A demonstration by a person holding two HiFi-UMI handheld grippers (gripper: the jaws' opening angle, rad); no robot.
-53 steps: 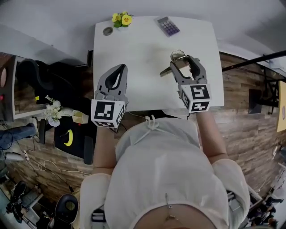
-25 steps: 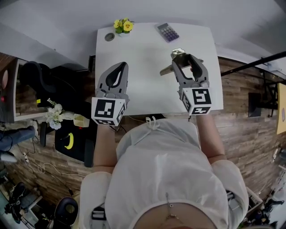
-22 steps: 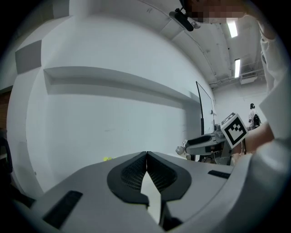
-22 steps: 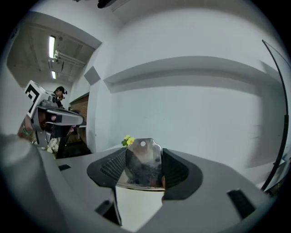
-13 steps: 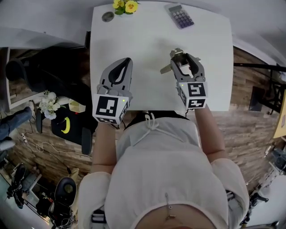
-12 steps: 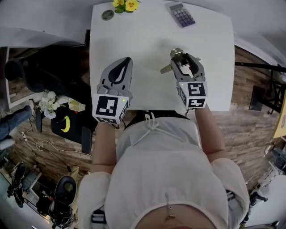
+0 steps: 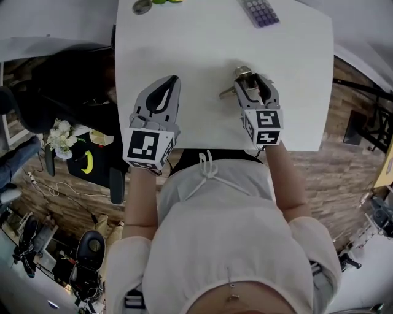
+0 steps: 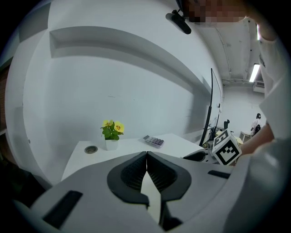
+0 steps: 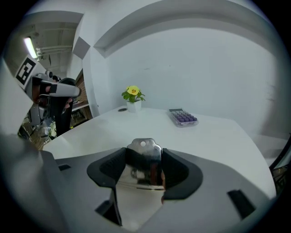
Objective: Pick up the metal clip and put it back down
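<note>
Your right gripper (image 9: 144, 169) pinched the metal clip (image 9: 144, 149) at mid-frame; that slick plate could have slipped free and clattered onto the table (image 9: 218, 136).

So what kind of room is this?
Probably an office or workroom: there's a white desk, a calculator on it, and a small pot of yellow flowers at its far edge.

The head view looks steeply down from overhead onto the white desk (image 7: 202, 55). Both gripper views sit low, close behind their fingers (image 8: 132, 173), facing twelve o'clock across it, and share the potted flower (image 8: 111, 134) and calculator (image 8: 153, 141)
</note>
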